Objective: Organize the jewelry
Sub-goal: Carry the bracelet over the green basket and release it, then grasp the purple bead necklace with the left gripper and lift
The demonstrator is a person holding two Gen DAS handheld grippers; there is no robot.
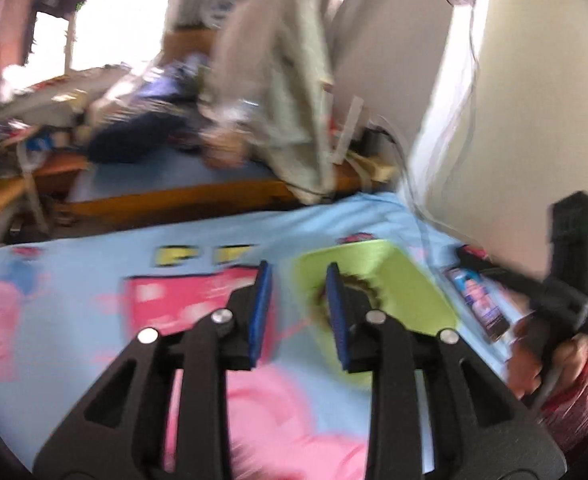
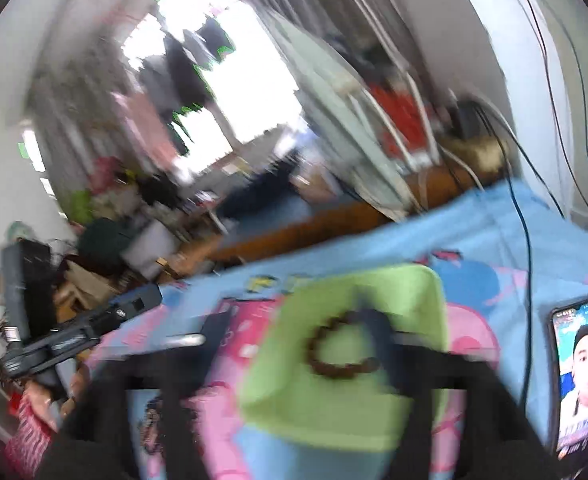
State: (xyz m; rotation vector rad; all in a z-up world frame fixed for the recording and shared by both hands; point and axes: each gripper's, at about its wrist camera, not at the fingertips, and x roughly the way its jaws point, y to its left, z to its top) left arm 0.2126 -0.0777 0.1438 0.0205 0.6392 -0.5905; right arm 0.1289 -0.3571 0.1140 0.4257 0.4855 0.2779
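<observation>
Fingers, left: left gripper holds its blue-padded fingers apart with nothing between them; they hang above the cloth, just left of the green tray.
Fingers, right: right gripper is heavily motion-blurred in its own view; its dark fingers look spread to either side of the tray's middle, nothing visibly clamped between them.
Landmark: green tray, a lime, shallow, rounded-corner tray lying flat on the cloth.
Cloth: blue cartoon cloth with pink figures and yellow lettering, spread under the tray.
Bracelet: brown bead bracelet, a closed ring lying inside the tray near its middle; in the left view the right-hand finger pad hides part of it.
Cable: dark cable runs across the cloth just right of the tray.
Phone: phone lies flat on the cloth right of the tray, apart from it, screen lit with a face.
Right hand: hand in a red patterned sleeve grips the other gripper's handle, far right of the tray.
Behind the tray: blurred wooden bed frame with piled clothes.
</observation>
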